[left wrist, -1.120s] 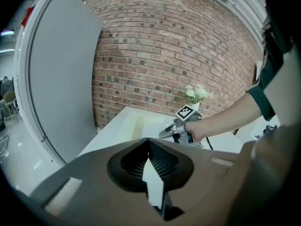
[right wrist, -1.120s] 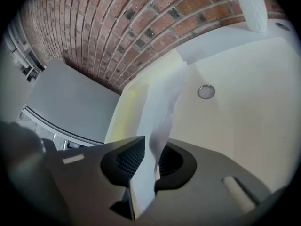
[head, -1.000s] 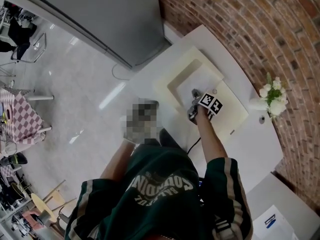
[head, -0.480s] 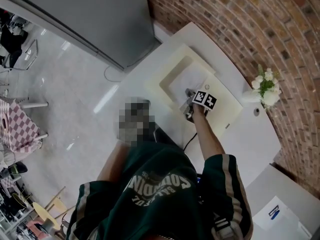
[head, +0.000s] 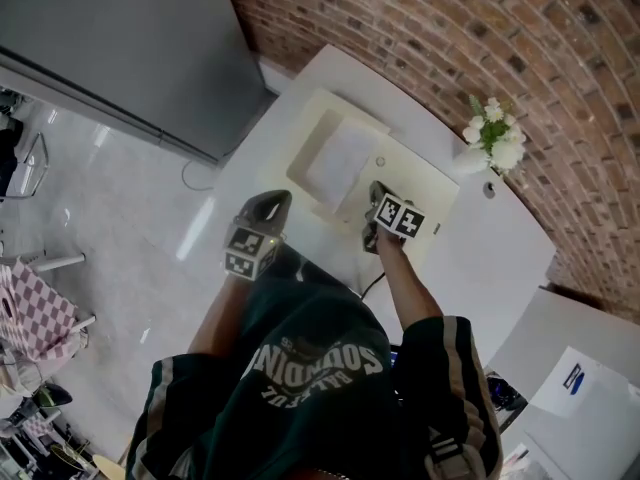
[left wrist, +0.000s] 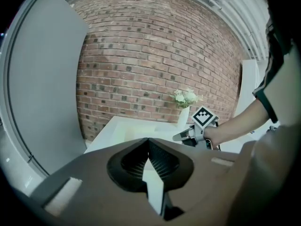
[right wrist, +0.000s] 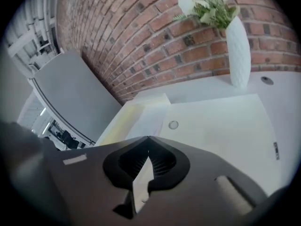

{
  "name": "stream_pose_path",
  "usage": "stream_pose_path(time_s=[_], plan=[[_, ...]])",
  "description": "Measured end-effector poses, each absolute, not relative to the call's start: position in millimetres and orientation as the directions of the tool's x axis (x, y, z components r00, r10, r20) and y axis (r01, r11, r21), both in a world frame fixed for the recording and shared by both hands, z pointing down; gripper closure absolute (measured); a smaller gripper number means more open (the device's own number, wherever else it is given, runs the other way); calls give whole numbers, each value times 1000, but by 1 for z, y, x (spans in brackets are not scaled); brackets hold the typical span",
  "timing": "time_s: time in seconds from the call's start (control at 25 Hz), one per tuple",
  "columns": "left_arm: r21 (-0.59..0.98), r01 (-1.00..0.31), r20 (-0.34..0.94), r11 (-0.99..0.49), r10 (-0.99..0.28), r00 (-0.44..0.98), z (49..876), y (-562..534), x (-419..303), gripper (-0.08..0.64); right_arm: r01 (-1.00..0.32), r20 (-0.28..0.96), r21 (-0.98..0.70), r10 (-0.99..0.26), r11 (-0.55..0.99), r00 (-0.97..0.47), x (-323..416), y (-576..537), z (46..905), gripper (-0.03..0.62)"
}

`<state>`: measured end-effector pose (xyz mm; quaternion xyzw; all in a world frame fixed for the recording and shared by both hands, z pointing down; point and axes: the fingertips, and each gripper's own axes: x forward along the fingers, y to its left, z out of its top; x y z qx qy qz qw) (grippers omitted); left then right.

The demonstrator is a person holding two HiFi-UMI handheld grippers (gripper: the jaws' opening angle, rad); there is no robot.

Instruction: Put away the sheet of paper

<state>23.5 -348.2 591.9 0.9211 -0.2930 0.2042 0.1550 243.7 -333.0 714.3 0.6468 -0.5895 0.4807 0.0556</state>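
Observation:
A white sheet of paper (head: 340,158) lies flat in the recess of a cream tray (head: 305,148) on the white table (head: 480,258). In the right gripper view the paper (right wrist: 146,119) is ahead and to the left. My right gripper (head: 375,192) hovers over the tray's flat near part, just right of the recess. It is shut with nothing between its jaws (right wrist: 148,138). My left gripper (head: 279,199) hangs off the table's near-left edge, also shut and empty (left wrist: 148,140). In the left gripper view, the right gripper (left wrist: 181,136) shows ahead.
A white vase of flowers (head: 478,153) stands at the table's far edge against the brick wall (head: 500,38). A small round knob (right wrist: 173,125) sits on the tray's flat part. A grey panel (head: 120,38) stands left of the table. Another white surface with a paper (head: 575,388) lies at the lower right.
My right gripper has drawn back from over the tray's recess toward the near side. The left gripper now shows plainly beside the table's edge. The head view has swung, shifting the table.

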Motion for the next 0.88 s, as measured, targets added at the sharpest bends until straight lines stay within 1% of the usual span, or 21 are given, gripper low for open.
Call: stream_pose_path(time_s=[0.12, 0.24, 0.44, 0.72, 0.88], plan=[[165, -572, 451, -804, -454, 769, 585, -349, 37, 549, -889, 645, -407, -756, -213, -114, 247, -325, 684, 591], [154, -542, 438, -826, -435, 787, 586, -351, 45, 549, -943, 577, -306, -813, -133, -73, 248, -318, 647, 591], [143, -508, 402, -849, -419, 814, 575, -353, 60, 549, -983, 431, -180, -902, -45, -37, 242, -306, 586, 592], [154, -477, 383, -865, -393, 836, 566, -349, 74, 549, -995, 344, -102, -938, -3, -33, 234, -287, 534, 592], [154, -474, 366, -867, -396, 842, 563, -349, 78, 549, -995, 314, -95, -949, 5, -34, 234, -283, 517, 592]])
